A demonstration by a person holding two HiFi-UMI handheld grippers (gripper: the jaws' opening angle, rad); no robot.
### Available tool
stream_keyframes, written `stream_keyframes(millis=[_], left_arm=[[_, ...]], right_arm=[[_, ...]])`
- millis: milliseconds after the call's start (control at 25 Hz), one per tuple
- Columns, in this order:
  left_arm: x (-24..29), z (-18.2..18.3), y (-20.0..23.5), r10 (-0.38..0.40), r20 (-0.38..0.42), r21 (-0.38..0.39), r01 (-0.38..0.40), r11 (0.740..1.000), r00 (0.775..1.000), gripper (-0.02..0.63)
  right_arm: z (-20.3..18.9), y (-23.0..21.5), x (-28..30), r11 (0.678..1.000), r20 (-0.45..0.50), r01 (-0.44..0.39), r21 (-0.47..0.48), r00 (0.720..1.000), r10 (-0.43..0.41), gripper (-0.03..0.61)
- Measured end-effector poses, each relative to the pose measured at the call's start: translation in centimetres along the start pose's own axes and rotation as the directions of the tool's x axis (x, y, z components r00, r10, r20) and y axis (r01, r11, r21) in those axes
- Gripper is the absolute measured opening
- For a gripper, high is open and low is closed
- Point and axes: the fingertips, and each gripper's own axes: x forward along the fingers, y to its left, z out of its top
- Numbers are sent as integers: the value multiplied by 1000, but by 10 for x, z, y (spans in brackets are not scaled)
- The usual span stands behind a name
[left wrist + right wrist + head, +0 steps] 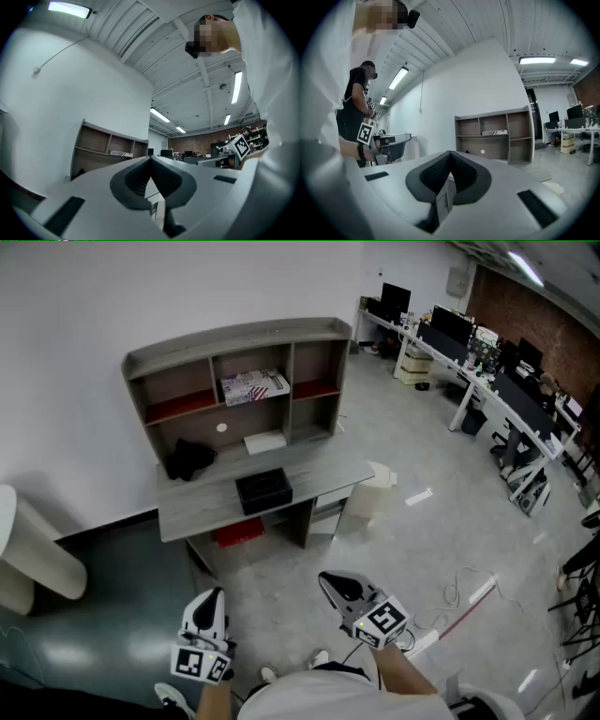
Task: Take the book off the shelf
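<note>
- Hand-held grippers: two. The left hand-held gripper (213,596) and the right hand-held gripper (327,579) are both low in the head view, well apart from the desk (202,507).
- Left hand-held gripper (150,160): its own view shows the jaw tips meeting, clenched, with nothing between them.
- Right hand-held gripper (450,153): its own view shows the jaws clenched tip to tip, holding nothing.
- Shelf (234,337): one unit, standing on the rear of the desk, with three bays across in two tiers.
- Book (253,386): one, lying in the middle bay of the upper tier, untouched by either hand-held gripper.
- Desk load, head view only: one black box (263,490) near the front edge, one white flat item (264,442) in the lower middle bay, and one dark bundle (190,458) in the lower left bay.
- The left gripper view shows the shelf (89,140) at a slant with the book (121,153) as a thin strip.
- The right gripper view shows the shelf (493,115) head-on, with the book (495,133) flat on its board.
- Only the right gripper view shows a person in dark clothing (355,105), standing at its left edge.
</note>
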Motion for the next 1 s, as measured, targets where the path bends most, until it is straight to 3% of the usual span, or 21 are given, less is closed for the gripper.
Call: stream_keyframes(millis=[600,760,1000], left_arm=[[23,-11,-27,6,-23,19,-6,1000,1000,17],[31,-17,-41,14,-25,35,-13,999,1000,17],[26,-41,-51,61,-84,13,-60,998,995,17]], right_arm=[[-11,-28,-17,1000,-8,-19,19,1000,19,21],[-13,-41,-29,989,68,-88,118,994,80,21],[-35,-52,-30,978,38,-126,163,992,122,23]])
